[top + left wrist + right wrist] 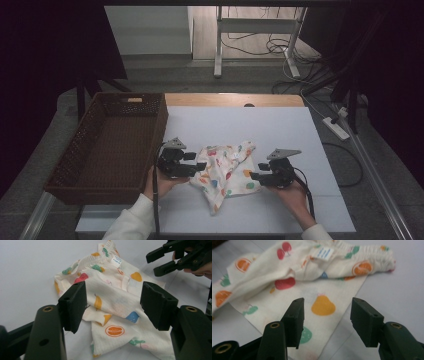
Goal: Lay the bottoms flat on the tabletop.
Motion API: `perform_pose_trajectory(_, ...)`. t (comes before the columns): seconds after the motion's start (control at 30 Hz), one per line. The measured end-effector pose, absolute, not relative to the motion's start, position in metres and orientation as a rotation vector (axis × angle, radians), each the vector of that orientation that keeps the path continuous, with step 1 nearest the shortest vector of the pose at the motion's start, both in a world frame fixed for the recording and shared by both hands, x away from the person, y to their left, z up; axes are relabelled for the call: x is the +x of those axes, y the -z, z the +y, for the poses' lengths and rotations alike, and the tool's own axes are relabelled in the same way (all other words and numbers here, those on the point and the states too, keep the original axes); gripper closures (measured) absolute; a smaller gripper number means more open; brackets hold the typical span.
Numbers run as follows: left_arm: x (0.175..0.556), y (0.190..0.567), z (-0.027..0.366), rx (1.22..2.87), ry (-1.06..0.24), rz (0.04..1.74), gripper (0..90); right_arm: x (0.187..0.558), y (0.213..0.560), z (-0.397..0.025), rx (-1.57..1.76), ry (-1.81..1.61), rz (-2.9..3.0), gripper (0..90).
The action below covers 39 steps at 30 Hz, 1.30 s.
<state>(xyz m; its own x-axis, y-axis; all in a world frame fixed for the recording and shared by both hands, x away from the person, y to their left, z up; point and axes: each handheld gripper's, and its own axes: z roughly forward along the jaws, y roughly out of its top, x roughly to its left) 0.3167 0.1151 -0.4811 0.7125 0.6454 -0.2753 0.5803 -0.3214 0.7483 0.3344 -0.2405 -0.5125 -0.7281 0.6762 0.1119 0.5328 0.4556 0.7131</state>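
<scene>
A small cream garment (pixel 226 172) printed with coloured fruit is lying crumpled at the lower centre of the high view, on a white table (pixel 250 125). A dark wicker basket (pixel 80 145) is sitting at the left of the frame, beside the table's left edge.

A person's two hands are coming in from the bottom edge, each holding a gripper. The left gripper (pixel 197 166) is sitting at the garment's left edge; in the left gripper view its jaws are standing wide apart, with cloth showing between them, gripping nothing. The right gripper (pixel 255 175) is sitting at the garment's right edge; in the right gripper view its jaws are likewise spread, hovering over a flat flap of cloth bearing a yellow pear print (pixel 323 306).

The garment looks light, soft and limp, so it will likely sag and fold wherever it is lifted. A gathered elastic band (pixel 364 255) is running along the upper right of the right gripper view, near a small white label (pixel 323 253). That thicker band, or a doubled fold at each side edge, seems the surest place to pinch.
</scene>
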Motion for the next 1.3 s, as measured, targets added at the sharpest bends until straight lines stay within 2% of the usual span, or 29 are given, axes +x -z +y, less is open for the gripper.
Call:
perform_pose_trajectory(0.87, 0.313, 0.484, 0.112, 2.042, -0.077, 0.925, 35.3, 0.325, 0.526, -0.229, 1.02, -0.966, 2.586, 45.7)
perform_pose_trajectory(1.1, 0.313, 0.484, 0.113, 2.041, -0.08, 0.925, 35.3, 0.322, 0.525, -0.225, 0.98, -0.915, 2.579, 53.5)
perform_pose_trajectory(1.3, 0.314, 0.485, 0.113, 2.044, -0.078, 0.929, 35.3, 0.321, 0.524, -0.224, 0.966, -0.924, 2.6, 66.2)
